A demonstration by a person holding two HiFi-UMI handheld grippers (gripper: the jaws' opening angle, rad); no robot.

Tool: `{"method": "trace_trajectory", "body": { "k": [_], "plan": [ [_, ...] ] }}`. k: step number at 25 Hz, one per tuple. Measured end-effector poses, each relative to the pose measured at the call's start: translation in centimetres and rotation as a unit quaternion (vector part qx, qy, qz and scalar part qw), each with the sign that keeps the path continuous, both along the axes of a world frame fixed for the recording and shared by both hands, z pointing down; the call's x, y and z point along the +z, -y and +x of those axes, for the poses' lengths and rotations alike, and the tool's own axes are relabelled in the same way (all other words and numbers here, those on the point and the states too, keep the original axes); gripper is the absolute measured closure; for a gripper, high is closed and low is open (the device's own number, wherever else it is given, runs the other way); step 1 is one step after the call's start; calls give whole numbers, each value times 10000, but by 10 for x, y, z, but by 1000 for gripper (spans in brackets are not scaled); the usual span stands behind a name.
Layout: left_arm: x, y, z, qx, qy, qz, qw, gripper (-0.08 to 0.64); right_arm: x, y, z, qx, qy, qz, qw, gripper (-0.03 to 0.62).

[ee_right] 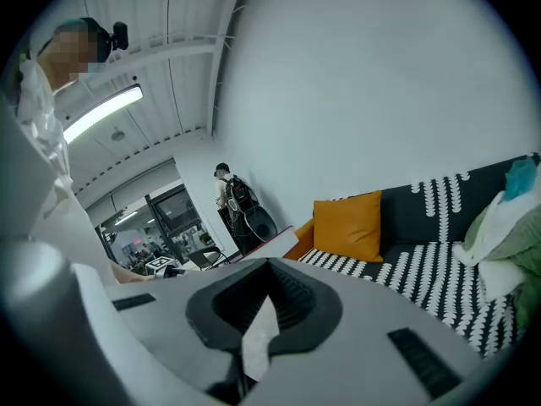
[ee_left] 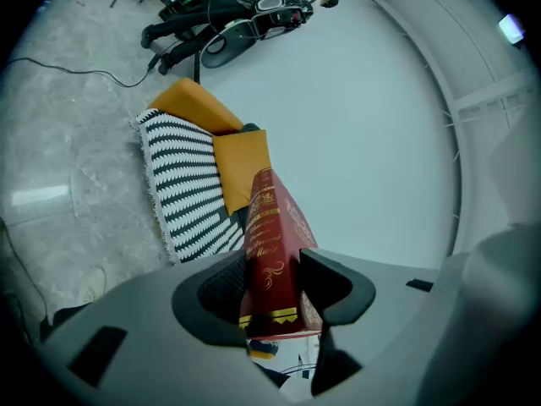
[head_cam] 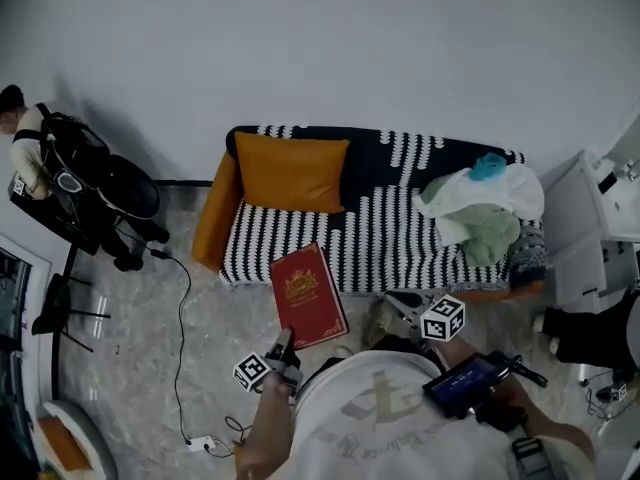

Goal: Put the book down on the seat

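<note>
plain white wall (head_cam: 350, 38), marbled grey floor (head_cam: 150, 368) (black cable (head_cam: 183, 308) trailing)

book (head_cam: 308, 293): its near end is hidden inside the left tool (head_cam: 286, 348); in the left gripper view the gold lettering on the spine is too blurred to read.
sofa (head_cam: 380, 238): the right end is buried under a heap of cloth (head_cam: 480, 203), and the right gripper view cuts it off at the right edge.
right tool (ee_right: 267, 307): a pale sliver shows below its joined jaws, too blurred to identify.
person by the wall (head_cam: 25, 128): cut off by the head view's left edge.
white furniture (head_cam: 585, 228): cut off at the right edge.
</note>
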State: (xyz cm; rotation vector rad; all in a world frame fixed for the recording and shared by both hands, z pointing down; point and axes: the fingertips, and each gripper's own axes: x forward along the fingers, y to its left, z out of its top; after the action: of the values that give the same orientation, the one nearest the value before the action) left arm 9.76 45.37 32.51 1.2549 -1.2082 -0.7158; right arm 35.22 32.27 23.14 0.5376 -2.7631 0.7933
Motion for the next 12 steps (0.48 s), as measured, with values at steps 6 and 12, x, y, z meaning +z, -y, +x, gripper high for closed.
{"method": "trace_trajectory", "body": {
  "k": [6, 12],
  "plan": [
    [-6, 4, -2, -27, -12, 58, 10000, 354, 1, -4, 4, 78, -93, -1, 9999, 578],
    [-7, 3, 9, 0, -113, 143, 9998, 354, 2, -11, 14, 191, -99, -23, 9998, 578]
  ]
}}
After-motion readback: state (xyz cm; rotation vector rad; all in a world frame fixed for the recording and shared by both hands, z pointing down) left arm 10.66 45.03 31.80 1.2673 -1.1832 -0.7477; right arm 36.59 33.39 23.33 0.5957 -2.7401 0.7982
